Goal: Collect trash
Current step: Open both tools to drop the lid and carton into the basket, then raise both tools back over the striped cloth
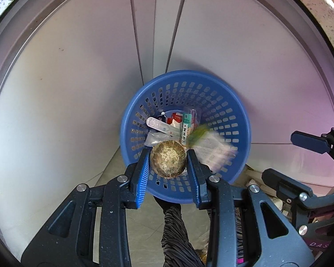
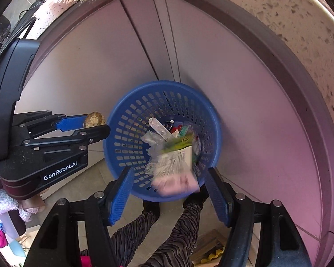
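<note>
A blue perforated basket (image 1: pixel 133 120) (image 2: pixel 122 133) stands on the floor against white cabinet doors. It holds a white plastic strip (image 1: pixel 158 125), a green-labelled tube (image 1: pixel 185 126), red packets and clear wrap. My left gripper (image 1: pixel 168 153) (image 2: pixel 95 125) hangs over the basket's near rim, shut on a round brown speckled shell-like piece (image 1: pixel 168 161) (image 2: pixel 94 118). My right gripper (image 2: pixel 170 171) (image 1: pixel 280 155) stands open above the basket. A white, pink and green packet (image 2: pixel 175 169) (image 1: pixel 213 151) is motion-blurred between its fingers, and neither pad touches it.
White cabinet doors (image 1: pixel 78 77) rise behind the basket under a speckled stone counter edge (image 2: pixel 289 22). A person's legs in dark striped trousers (image 2: pixel 178 227) stand just in front of the basket on the tiled floor. Cardboard and clutter (image 2: pixel 209 247) lie at the lower right.
</note>
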The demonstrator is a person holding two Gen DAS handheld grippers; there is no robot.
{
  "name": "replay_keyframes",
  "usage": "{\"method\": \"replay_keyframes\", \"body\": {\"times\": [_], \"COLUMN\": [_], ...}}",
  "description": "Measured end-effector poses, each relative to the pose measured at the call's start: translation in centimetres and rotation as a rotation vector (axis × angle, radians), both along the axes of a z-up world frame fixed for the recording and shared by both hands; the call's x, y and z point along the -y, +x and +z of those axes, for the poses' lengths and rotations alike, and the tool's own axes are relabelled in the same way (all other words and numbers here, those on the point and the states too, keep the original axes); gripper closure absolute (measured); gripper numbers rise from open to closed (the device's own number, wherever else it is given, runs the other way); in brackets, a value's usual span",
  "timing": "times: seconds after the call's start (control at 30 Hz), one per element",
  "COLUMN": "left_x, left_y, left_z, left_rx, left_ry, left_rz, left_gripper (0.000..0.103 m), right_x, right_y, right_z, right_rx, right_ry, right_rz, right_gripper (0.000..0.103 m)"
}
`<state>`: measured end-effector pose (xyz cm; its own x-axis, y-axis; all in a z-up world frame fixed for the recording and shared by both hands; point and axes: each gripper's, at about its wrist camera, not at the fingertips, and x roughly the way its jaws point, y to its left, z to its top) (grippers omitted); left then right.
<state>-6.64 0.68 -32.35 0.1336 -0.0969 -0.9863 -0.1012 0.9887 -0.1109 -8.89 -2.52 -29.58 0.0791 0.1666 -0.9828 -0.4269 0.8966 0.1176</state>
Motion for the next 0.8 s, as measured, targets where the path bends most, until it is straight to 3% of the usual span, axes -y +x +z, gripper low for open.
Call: {"method": "replay_keyframes", "body": {"times": [0.13,0.8], "left_x": [-0.2,-1.7], "left_y": [0.1,0.3], "left_z": [0.3,3.4], "left_rx": [0.012,0.059], "left_ry": [0.008,0.040], "left_rz": [0.000,-0.001], "left_gripper": [0.060,0.059], "right_x": [-0.3,0.6], "right_y": [0.0,0.4], "right_z": [0.3,3.6], "right_rx": [0.014,0.060], "right_ry": [-0.007,0.019], "right_rz": [0.006,0.024], "right_gripper": [0.027,0.019]}}
